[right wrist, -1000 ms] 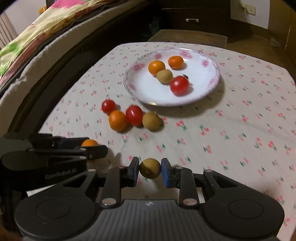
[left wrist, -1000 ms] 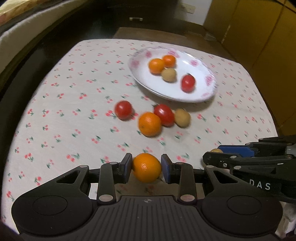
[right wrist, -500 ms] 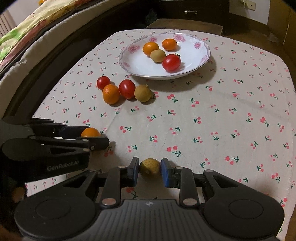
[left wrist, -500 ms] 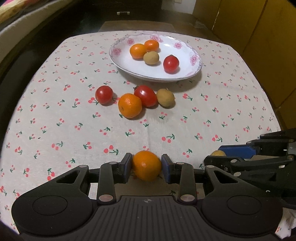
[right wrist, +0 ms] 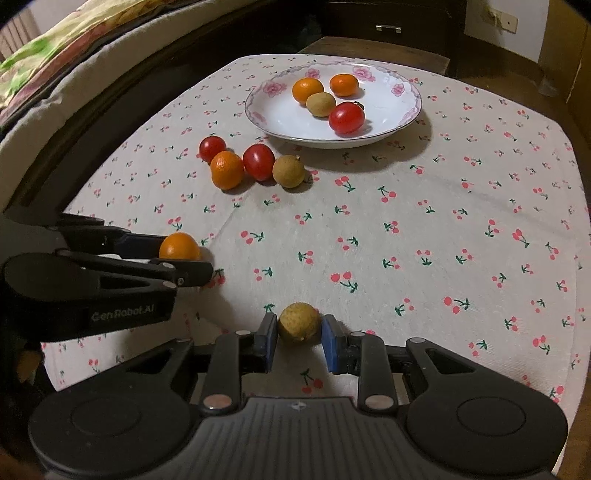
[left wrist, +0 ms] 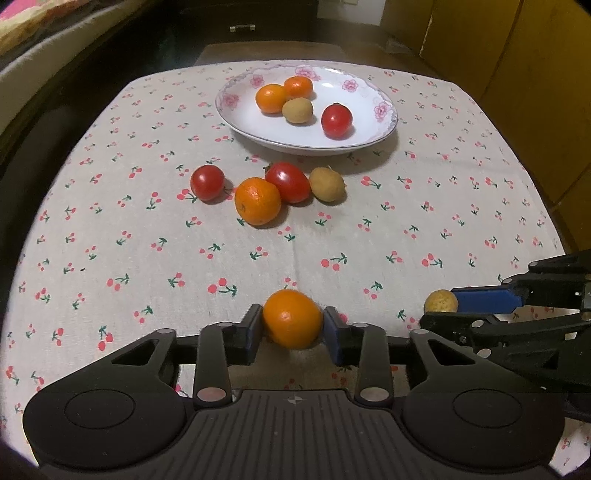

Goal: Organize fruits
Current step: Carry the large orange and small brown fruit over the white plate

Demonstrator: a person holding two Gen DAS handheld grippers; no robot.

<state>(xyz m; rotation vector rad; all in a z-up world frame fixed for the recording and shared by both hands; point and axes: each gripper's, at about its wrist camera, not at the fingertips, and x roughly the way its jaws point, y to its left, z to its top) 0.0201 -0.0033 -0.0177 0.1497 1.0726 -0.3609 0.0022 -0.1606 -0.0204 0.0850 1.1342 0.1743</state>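
My left gripper point(left wrist: 293, 328) is shut on a small orange point(left wrist: 292, 318), held above the near part of the table. My right gripper point(right wrist: 299, 334) is shut on a brown longan point(right wrist: 298, 323), to the right of the left one. Each gripper also shows in the other's view: the left gripper point(right wrist: 184, 258) with its orange point(right wrist: 179, 246), the right gripper point(left wrist: 439, 306) with its longan point(left wrist: 440, 301). A white flowered plate point(left wrist: 236, 122) at the far side carries two oranges, a longan and a tomato. In front of it lie two tomatoes, an orange point(left wrist: 258, 200) and a longan point(left wrist: 326, 184).
A cherry-print cloth point(left wrist: 369, 240) covers the table. A bed with a colourful blanket point(right wrist: 55, 55) runs along the left. Dark drawers point(right wrist: 388, 27) stand behind the table, yellow cabinet doors point(left wrist: 517, 74) to the right.
Both grippers have shifted a little over the table with their fruits still held. The plate and the loose fruits sit differently in the views; nothing was let go.
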